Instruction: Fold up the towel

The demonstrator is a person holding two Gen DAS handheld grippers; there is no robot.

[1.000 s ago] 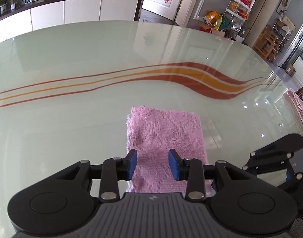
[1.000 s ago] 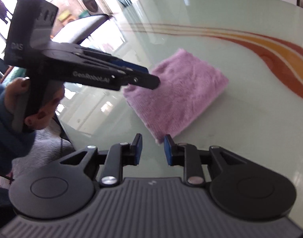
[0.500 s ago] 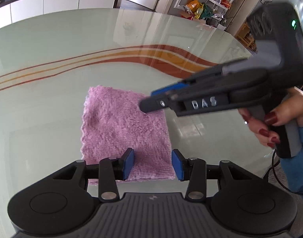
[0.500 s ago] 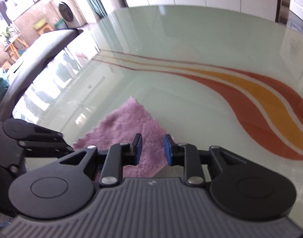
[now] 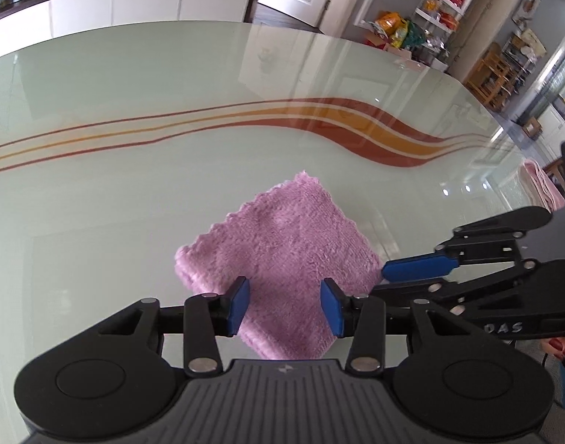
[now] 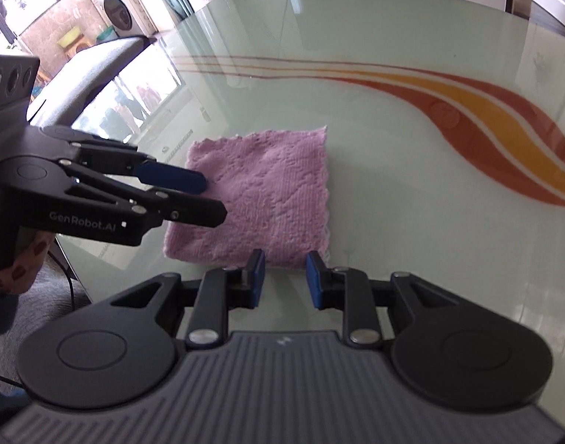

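Observation:
A folded pink towel (image 5: 282, 255) (image 6: 260, 192) lies flat on the glass table (image 5: 134, 118), near its front edge. My left gripper (image 5: 285, 308) (image 6: 214, 199) hovers over the towel's near-left edge. Its jaws are opening and the blue pads press on nothing. My right gripper (image 6: 285, 278) (image 5: 379, 282) sits low at the towel's near-right corner. A narrow gap shows between its pads, with nothing in it. A hand (image 6: 20, 259) holds the left gripper's handle.
Red and orange wavy stripes (image 6: 467, 103) cross the table beyond the towel. Another pink cloth (image 5: 541, 185) hangs at the table's far right edge. A grey chair back (image 6: 97, 59) stands beside the table's left side. Cabinets and shelves line the room behind.
The right gripper, which swung high over the towel half a second ago, now sits low at its right corner. The left jaws stand a little wider. The towel has not moved.

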